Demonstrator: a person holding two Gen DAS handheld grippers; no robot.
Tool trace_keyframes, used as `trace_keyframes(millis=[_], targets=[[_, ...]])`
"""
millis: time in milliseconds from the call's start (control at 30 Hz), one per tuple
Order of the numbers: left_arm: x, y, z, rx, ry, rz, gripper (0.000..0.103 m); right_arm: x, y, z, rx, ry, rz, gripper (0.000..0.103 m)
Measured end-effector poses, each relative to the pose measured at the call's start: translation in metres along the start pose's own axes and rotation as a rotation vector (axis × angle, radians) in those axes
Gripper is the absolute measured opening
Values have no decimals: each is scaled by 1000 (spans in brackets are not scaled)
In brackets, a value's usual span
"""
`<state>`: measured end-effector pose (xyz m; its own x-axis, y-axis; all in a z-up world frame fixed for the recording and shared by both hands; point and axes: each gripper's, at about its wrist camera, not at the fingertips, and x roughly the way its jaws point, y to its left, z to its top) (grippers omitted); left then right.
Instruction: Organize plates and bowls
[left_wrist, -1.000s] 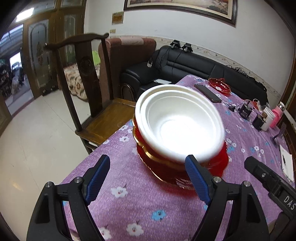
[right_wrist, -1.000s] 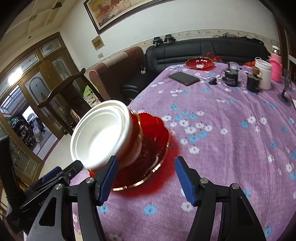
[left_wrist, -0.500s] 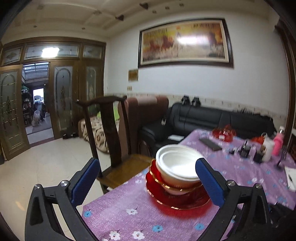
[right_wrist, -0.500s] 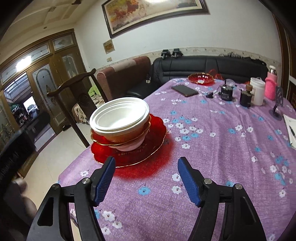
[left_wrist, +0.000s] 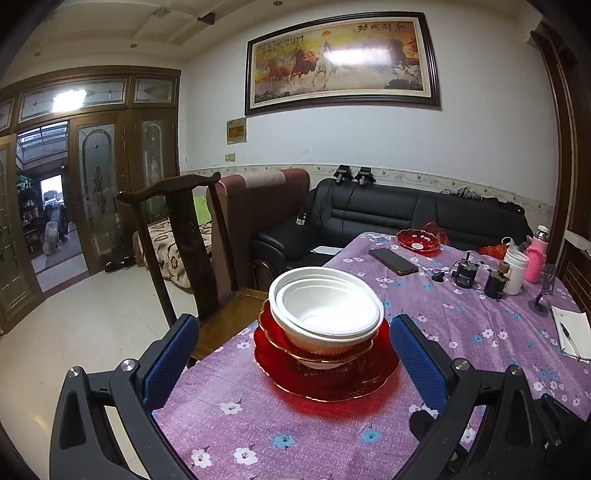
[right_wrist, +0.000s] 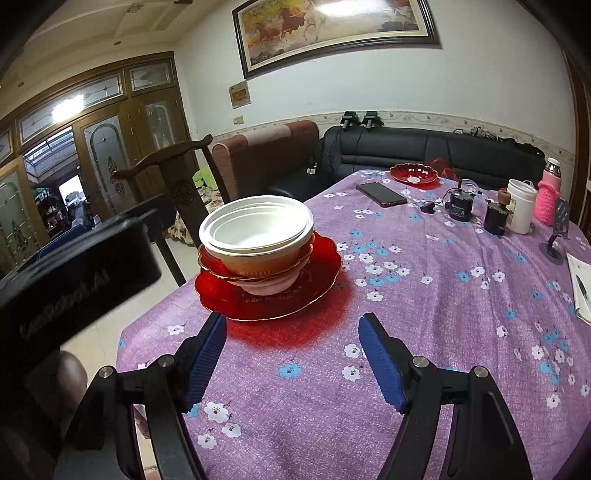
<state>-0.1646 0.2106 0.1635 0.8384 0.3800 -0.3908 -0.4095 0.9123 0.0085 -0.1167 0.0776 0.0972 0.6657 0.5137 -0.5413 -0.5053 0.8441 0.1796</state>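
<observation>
A stack stands near the table's front left corner: two nested white bowls (left_wrist: 327, 312) (right_wrist: 256, 227) in a small gold-rimmed red plate (left_wrist: 273, 334) (right_wrist: 214, 267), over another white bowl (right_wrist: 267, 284), on a large red plate (left_wrist: 332, 380) (right_wrist: 317, 284). My left gripper (left_wrist: 293, 363) is open and empty, held back from the stack with its blue pads on either side in view. My right gripper (right_wrist: 291, 363) is open and empty, in front of the stack. The left gripper's black body (right_wrist: 74, 266) shows at the left of the right wrist view.
A purple flowered cloth (right_wrist: 443, 314) covers the table. At its far end lie a phone (right_wrist: 380, 194), a red dish (right_wrist: 415, 173), a white cup (right_wrist: 521, 210), a pink bottle (right_wrist: 550, 197) and small dark items. A notebook (left_wrist: 570, 336) lies right. A wooden chair (left_wrist: 184, 243) stands left.
Both grippers have pulled back and up from the stack and levelled out. The stack stands upright on the table and looks smaller and farther away in both views.
</observation>
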Motion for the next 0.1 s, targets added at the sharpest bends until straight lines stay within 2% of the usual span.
trace_keyframes(millis=[100], targets=[[7, -11, 0, 19, 13, 3, 103, 1, -13, 2, 30, 1, -3, 78]])
